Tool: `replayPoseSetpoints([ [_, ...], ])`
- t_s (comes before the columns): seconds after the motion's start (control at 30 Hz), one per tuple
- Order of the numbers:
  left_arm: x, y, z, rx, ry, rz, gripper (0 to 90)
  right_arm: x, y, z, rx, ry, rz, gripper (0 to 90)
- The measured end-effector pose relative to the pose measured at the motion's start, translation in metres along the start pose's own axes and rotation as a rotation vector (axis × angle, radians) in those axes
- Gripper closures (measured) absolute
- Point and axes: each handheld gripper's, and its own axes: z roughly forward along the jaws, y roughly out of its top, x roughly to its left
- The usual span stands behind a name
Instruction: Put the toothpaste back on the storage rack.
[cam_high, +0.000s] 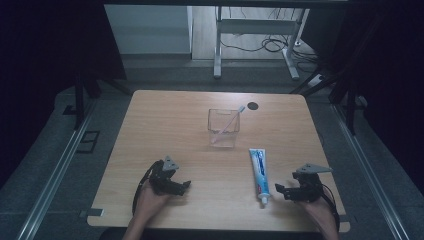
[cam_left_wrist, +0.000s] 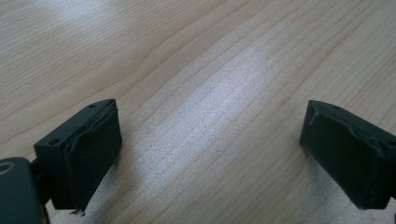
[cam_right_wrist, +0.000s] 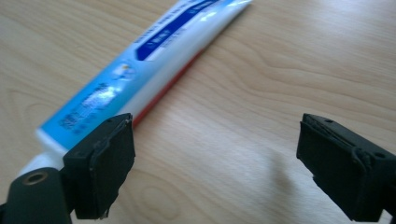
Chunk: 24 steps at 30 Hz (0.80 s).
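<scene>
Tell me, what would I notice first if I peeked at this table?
Probably the blue and white toothpaste tube lying flat near the front of the wooden table, just beside the open right gripper. Next, the clear cup in the middle, with a toothbrush leaning inside it. The left gripper sits open over bare wood on the other side.

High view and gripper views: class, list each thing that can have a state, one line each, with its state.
Toothpaste tube: lying flat on the table, cap on, not gripped.
Clear cup: upright, holding a toothbrush.
Toothbrush: leaning in the cup.
Left gripper: open, empty.
Right gripper: open, empty, beside the tube.
</scene>
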Motion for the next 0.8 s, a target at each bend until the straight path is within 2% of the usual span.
replayPoseSetpoints([
  [0.07, 0.000, 0.000, 0.000, 0.000, 0.000, 0.000, 5.5, 0.005, 0.003, 0.000, 0.008, 0.023, -0.006, 10.7],
  [0.2, 0.000, 0.000, 0.000, 0.000, 0.000, 0.000, 5.5, 0.011, 0.007, 0.001, 0.021, 0.021, -0.023, 15.3],
  [0.3, 0.000, 0.000, 0.000, 0.000, 0.000, 0.000, 5.5, 0.015, 0.011, 0.001, 0.028, 0.023, -0.042, 27.1],
  [0.43, 0.000, 0.000, 0.000, 0.000, 0.001, 0.000, 5.5, 0.019, 0.016, 0.000, 0.025, 0.048, -0.069, 42.7],
  [0.6, 0.000, 0.000, 0.000, 0.000, 0.001, 0.001, 5.5, 0.026, 0.023, -0.001, 0.018, 0.060, -0.111, 55.4],
  [0.8, 0.000, 0.000, 0.000, 0.004, 0.000, 0.005, 5.5, 0.038, 0.032, 0.003, 0.058, 0.089, -0.156, 72.0],
])
